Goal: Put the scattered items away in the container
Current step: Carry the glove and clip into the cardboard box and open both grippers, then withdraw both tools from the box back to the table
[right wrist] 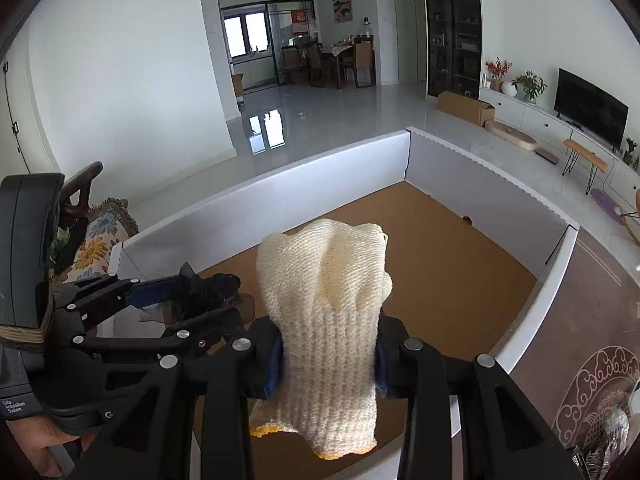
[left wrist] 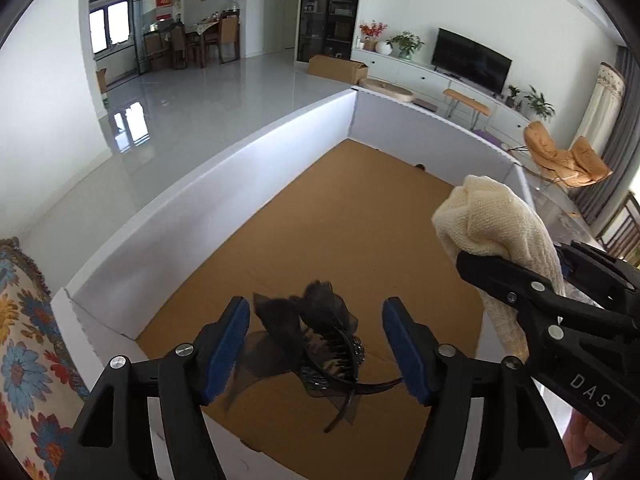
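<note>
The container is a wide, low box with white walls and a brown cardboard floor. My left gripper is open over its near end. A black hair clip with a sheer black bow is between and below its blue pads, touching neither. I cannot tell if the clip rests on the floor. My right gripper is shut on a cream knitted glove, which sticks up above the box. In the left wrist view that gripper and the glove are at the right.
A floral cushion lies outside the box's left wall. A patterned rug is to the right of the box. A person's hand holds the left gripper's handle. Glossy white floor stretches beyond the box's far walls.
</note>
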`<state>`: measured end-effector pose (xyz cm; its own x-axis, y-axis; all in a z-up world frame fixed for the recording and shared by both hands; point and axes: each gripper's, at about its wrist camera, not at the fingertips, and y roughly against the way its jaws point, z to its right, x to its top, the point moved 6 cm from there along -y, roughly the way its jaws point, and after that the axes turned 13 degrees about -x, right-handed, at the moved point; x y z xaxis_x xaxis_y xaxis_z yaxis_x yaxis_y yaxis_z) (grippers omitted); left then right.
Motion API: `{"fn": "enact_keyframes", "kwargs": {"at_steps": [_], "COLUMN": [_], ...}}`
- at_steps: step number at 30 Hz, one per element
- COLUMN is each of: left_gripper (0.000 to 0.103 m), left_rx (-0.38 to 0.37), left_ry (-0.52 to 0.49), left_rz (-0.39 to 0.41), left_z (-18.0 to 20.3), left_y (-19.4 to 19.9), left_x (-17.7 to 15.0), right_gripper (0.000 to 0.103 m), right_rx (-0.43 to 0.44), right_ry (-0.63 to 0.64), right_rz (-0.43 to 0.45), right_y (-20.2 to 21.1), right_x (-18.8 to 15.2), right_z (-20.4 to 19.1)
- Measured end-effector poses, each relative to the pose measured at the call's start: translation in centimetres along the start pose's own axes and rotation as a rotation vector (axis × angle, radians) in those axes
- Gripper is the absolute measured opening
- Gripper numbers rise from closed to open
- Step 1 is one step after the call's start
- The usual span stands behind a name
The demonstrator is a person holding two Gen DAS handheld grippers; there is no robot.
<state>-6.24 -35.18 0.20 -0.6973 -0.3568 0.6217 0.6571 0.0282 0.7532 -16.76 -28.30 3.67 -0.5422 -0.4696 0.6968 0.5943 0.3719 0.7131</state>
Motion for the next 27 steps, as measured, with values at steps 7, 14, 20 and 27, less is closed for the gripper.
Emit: {"fn": "enact_keyframes", "kwargs": {"at_steps": [7,14,20,27], "left_gripper": [0.084,0.084,0.084,0.085], "left_rx": [0.023,0.065,0.051,0.006], "left_ry": [0.017,-0.019,-0.066,-0.159], "left_rz": [0.032,0.058,0.088,0.136], "left_z": [-1.2,-0.9,1.5,7.4], "left_y": [0.7,2.5,4.4,7.0], "left_x": [-0.6,-1.1,-1.2,-0.8], "right_gripper": [0.062,0.063,0.063,0.063], "right_rx": [-0.057,-0.084,-0.093,-0.172], "right_ry": [0.000,-0.027,-0.110,-0.199], "right_rz": [-0.050,-0.019,0.037,0.056], "right_y": [-2.6,0.4,4.4,9.5], "right_x": [-1.2,-1.6,-3.5,-8.3], "right_z": [1.1,2.9,5.8,11.2]}}
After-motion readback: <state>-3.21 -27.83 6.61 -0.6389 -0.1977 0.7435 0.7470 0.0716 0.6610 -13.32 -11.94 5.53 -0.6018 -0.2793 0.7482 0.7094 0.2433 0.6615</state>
